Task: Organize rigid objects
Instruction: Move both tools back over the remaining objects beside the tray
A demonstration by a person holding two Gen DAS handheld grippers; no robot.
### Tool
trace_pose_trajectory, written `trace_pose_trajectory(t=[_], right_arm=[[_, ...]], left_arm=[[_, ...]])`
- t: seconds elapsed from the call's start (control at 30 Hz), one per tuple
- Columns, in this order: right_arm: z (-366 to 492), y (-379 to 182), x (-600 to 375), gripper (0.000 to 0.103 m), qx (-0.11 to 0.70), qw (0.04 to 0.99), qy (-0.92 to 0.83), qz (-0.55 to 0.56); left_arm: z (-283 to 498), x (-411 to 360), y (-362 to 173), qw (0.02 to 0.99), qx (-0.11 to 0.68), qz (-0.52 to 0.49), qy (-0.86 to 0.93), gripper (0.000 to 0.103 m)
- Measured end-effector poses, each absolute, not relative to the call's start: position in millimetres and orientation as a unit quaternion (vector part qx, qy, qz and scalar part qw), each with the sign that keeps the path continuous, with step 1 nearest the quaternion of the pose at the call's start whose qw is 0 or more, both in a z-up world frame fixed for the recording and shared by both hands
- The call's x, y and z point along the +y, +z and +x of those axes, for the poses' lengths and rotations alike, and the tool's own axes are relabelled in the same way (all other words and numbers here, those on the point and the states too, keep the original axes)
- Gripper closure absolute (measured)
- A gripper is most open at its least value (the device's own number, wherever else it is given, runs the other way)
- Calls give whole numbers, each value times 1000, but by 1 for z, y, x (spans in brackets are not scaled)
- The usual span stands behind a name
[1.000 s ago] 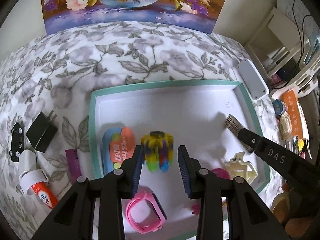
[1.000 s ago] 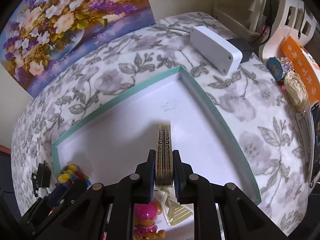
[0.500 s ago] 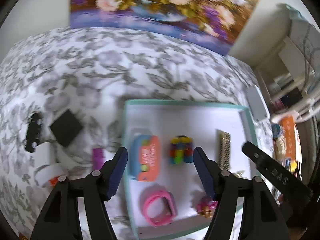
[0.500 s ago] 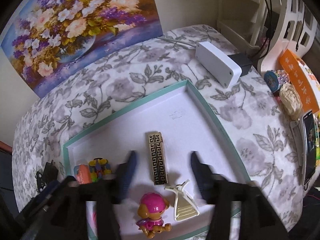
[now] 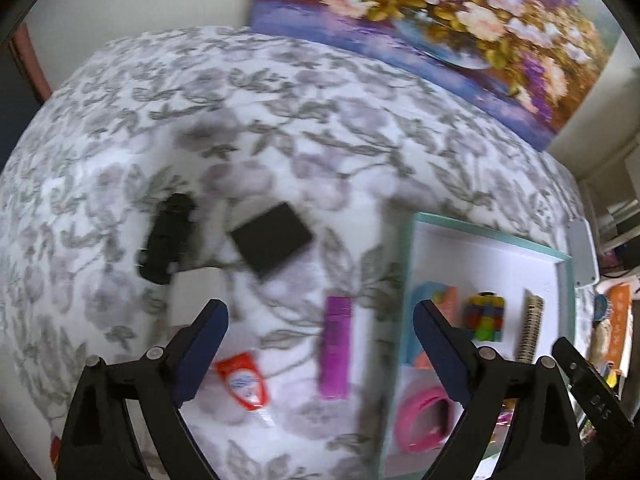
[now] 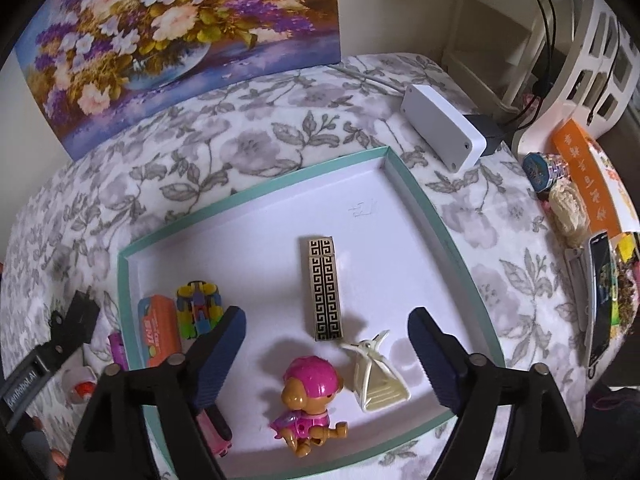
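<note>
Floral-cloth worktop (image 5: pixel 280 92) w/ a flower painting (image 6: pixel 176 28) propped at the far edge. On it, right of centre, sits a teal-rimmed white tray (image 6: pixel 256 192), already holding several sorted bits.

Left hand-held gripper (image 5: pixel 318 328): jaws wide apart, empty, hanging over the cloth left of the tray. Right hand-held gripper (image 6: pixel 326 332): also wide apart, empty, above the tray's near half.

Not yet in the tray, on the cloth to its left, big to small:
- black adapter block (image 5: pixel 272 238), far side – stiff, prob. the heaviest; take it across its flat sides.
- black clip-like thing (image 5: pixel 166 240), left of the adapter, blurred, can't say more.
- red-and-white tube (image 5: pixel 244 380), near the left jaw – smooth, rounded, could slip; grip mid-body.
- purple stick (image 5: pixel 336 346), just left of the tray rim, between the left jaws – light, hard plastic, lies long-axis near-to-far. Likely next pick; close across the narrow width at mid-length.

In the tray: gold-black patterned case (image 6: pixel 324 288) at centre; pink pup figure (image 6: pixel 310 400) near edge; cream hair claw (image 6: pixel 376 372) just right of the pup; orange toy box (image 6: pixel 158 332) and multicolour block toy (image 6: pixel 198 310) side by side at left; pink kid's watch (image 5: pixel 424 416) at near left.
</note>
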State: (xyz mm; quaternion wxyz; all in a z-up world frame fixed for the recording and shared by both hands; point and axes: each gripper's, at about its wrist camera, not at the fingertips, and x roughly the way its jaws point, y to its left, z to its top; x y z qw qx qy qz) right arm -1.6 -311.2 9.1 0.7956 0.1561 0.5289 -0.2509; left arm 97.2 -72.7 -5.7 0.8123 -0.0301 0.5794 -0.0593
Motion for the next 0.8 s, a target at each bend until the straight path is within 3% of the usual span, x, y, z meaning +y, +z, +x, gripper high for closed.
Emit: trace_pose_trajectory(t=[0.1,0.47,0.8], right_arm=[[-1,10,-304,3,529,796,-253,151],[19,20,-241,3,522,819,-202,126],[44,10,-152,3,533,835,-100,89]], left_arm=[[98,-56,-1,820,571,-17,-33,6],[97,19,28,840,541,-37,23,6],[96,74,20,818,567,-84,48,6]])
